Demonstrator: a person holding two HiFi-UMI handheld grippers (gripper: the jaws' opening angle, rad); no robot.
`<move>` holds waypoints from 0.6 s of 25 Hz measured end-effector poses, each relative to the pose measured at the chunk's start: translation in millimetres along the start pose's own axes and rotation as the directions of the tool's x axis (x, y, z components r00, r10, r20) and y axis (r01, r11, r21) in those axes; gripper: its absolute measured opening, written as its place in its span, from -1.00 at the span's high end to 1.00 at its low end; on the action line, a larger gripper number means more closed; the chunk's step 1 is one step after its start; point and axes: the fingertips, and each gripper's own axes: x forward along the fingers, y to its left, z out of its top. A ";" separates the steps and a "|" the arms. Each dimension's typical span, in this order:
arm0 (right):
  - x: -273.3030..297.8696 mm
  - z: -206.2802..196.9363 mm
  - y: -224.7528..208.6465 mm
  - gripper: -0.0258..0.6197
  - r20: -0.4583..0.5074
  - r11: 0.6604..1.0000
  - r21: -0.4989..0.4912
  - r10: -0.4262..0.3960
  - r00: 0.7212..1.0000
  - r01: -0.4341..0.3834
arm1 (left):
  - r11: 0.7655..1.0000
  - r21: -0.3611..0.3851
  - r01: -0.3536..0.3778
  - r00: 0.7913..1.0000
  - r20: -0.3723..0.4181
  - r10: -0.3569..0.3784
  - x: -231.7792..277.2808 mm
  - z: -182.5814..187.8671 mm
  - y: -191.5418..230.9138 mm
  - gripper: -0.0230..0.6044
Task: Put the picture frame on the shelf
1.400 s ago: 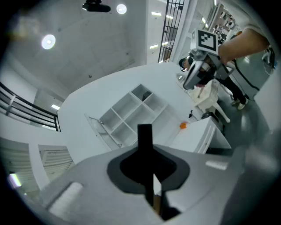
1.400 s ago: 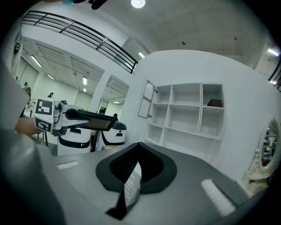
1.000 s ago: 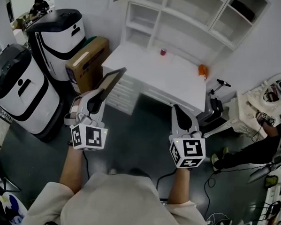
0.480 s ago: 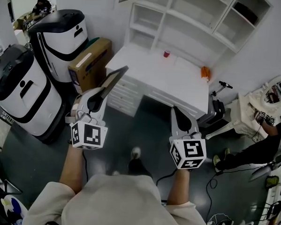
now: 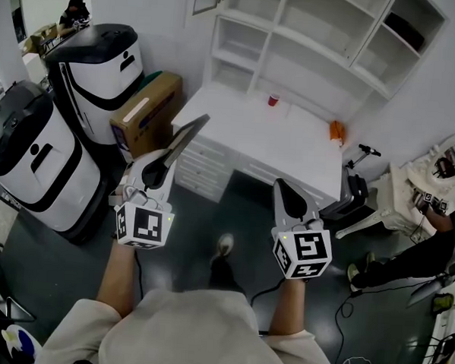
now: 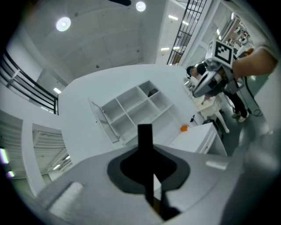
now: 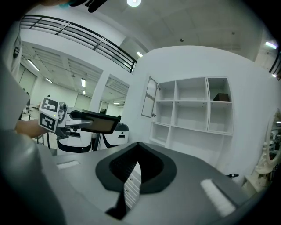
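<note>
My left gripper [image 5: 168, 153] is shut on the dark picture frame [image 5: 186, 136] and holds it out level toward the white desk [image 5: 253, 137]. In the left gripper view the frame [image 6: 145, 140] shows edge-on as a black bar rising between the jaws. The white shelf unit [image 5: 326, 34] stands against the wall behind the desk, its compartments open; a dark object lies in the top right one. My right gripper [image 5: 280, 185] is shut on nothing, level with the left one, in front of the desk. From the right gripper view I see the frame [image 7: 99, 124] and the shelf [image 7: 193, 105].
Two white-and-black machines [image 5: 97, 64] [image 5: 31, 156] and a cardboard box [image 5: 144, 108] stand to the left. A red cup [image 5: 273, 100] and an orange thing [image 5: 336, 131] sit on the desk. A scooter [image 5: 357, 180], a white chair [image 5: 406, 187] and a seated person [image 5: 429, 253] are on the right.
Both grippers, the left still holding the frame, have moved toward the desk and shelf. The desk and shelf now sit lower and nearer in the head view. A foot has stepped forward.
</note>
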 end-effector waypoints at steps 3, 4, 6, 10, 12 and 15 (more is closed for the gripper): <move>19.9 -2.6 -12.9 0.91 0.003 1.000 -0.003 0.004 1.000 -0.004 | 1.000 -0.029 -0.007 1.000 0.004 0.007 22.4 -2.0 2.8 0.87; 26.8 -4.2 -18.1 0.91 0.004 1.000 -0.005 0.003 1.000 -0.003 | 0.999 -0.037 -0.007 1.000 0.006 0.007 30.1 -2.5 2.9 0.87; 42.0 -6.7 -28.8 0.91 0.005 1.000 -0.008 -0.002 1.000 0.002 | 0.999 -0.049 -0.005 1.000 0.008 0.005 45.7 -4.5 4.3 0.87; 72.2 -7.0 -56.1 0.90 0.026 1.000 0.002 -0.010 1.000 0.010 | 0.998 -0.057 0.001 1.000 0.003 -0.001 82.2 -8.5 8.0 0.87; 85.5 -8.1 -72.0 0.90 0.030 1.000 0.008 -0.014 0.999 0.014 | 0.998 -0.059 0.002 1.000 -0.008 -0.003 102.2 -10.6 9.1 0.87; 107.5 -10.2 -96.3 0.90 0.024 1.000 0.008 -0.014 1.000 0.014 | 0.998 -0.067 0.003 1.000 -0.013 -0.003 134.1 -11.7 12.8 0.87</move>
